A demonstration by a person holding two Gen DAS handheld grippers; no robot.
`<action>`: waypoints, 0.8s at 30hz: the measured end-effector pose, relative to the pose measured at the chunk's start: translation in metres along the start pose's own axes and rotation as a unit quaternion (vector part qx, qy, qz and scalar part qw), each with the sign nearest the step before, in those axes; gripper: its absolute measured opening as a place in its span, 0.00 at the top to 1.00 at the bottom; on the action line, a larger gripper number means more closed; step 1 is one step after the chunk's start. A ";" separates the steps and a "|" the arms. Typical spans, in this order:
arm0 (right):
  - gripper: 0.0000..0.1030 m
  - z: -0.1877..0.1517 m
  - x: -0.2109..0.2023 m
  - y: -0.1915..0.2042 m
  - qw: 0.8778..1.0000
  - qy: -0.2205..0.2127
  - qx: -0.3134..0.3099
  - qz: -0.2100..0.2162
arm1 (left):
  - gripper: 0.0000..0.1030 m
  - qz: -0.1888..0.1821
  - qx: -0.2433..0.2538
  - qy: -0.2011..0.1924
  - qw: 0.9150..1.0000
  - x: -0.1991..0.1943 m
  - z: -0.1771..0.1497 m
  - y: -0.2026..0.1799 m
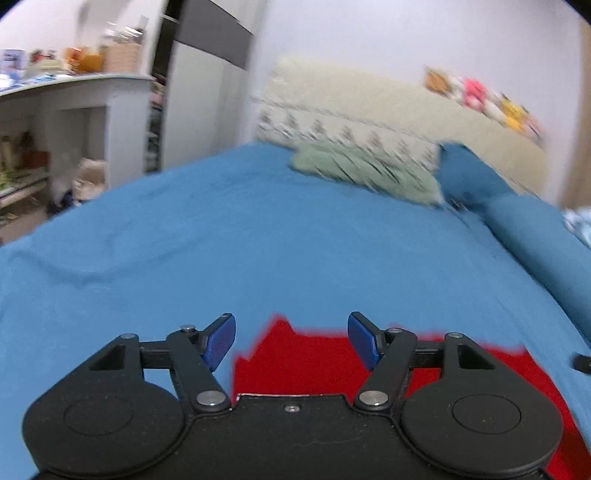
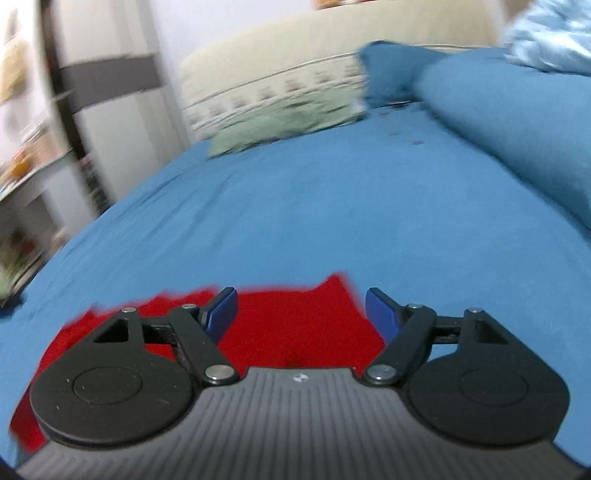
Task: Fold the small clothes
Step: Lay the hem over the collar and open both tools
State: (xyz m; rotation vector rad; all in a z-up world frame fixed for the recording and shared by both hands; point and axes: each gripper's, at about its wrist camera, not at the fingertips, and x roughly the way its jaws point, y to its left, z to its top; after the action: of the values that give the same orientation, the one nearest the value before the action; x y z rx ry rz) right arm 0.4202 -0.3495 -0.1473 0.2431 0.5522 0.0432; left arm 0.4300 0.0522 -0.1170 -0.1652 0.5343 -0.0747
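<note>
The left gripper (image 1: 291, 341) is released, its blue pads (image 1: 221, 341) standing wide apart with nothing pressed between them; the red garment (image 1: 295, 363) lies flat on the bed below and just ahead of them, one pointed corner jutting forward. The right gripper (image 2: 301, 314) is likewise spread open and holds nothing, its blue pads (image 2: 382, 314) apart above the same red garment (image 2: 291, 325), whose far edge runs ragged across the gap.

The cloth rests on a blue bedsheet (image 1: 258, 240) that covers the whole bed. At the far end lie a green pillow (image 1: 365, 171), a cream patterned pillow (image 1: 343, 127) behind it, and a cream headboard (image 1: 406, 103) against a pale wall. A rolled blue duvet (image 2: 509, 129) runs along the right side, with a light blue patterned cloth (image 2: 550, 33) at its far end. Soft toys (image 1: 487, 98) sit on top of the headboard. To the left stand a white shelf unit (image 1: 74, 110) crowded with blurred items and a grey and white wardrobe (image 1: 207, 92). No writing can be read.
</note>
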 end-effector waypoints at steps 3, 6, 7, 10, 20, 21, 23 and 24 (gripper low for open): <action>0.08 -0.025 0.001 0.019 0.998 0.055 -0.024 0.036 | 0.31 -0.030 0.009 0.062 0.998 0.010 -0.030 -0.002; 0.05 -0.049 0.012 0.020 0.995 0.098 -0.017 0.032 | 0.31 -0.023 0.005 0.100 0.995 0.023 -0.058 0.005; 0.06 -0.053 0.016 0.016 0.994 0.105 -0.016 0.018 | 0.31 -0.021 0.009 0.103 0.994 0.025 -0.063 0.007; 0.07 -0.058 0.017 -0.002 0.996 0.094 0.011 0.004 | 0.31 -0.013 0.031 0.108 0.994 0.024 -0.066 0.008; 0.06 -0.015 -0.033 0.002 0.998 0.060 0.031 -0.010 | 0.30 0.006 0.035 0.088 0.996 -0.010 -0.041 -0.002; 0.05 -0.007 -0.047 0.004 0.998 0.051 0.022 -0.013 | 0.29 0.003 0.043 0.082 0.996 -0.019 -0.036 -0.008; 0.04 0.007 -0.071 0.003 0.999 0.042 0.014 -0.022 | 0.24 -0.001 0.059 0.068 0.996 -0.038 -0.029 -0.019; 0.03 0.013 -0.084 0.001 0.999 0.046 0.016 -0.022 | 0.11 -0.005 0.063 0.062 0.996 -0.045 -0.027 -0.025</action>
State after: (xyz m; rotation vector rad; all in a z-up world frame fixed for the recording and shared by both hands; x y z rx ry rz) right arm 0.3558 -0.3600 -0.0935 0.2616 0.6497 0.0035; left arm 0.3771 0.0288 -0.1126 -0.0404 0.6511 -0.1296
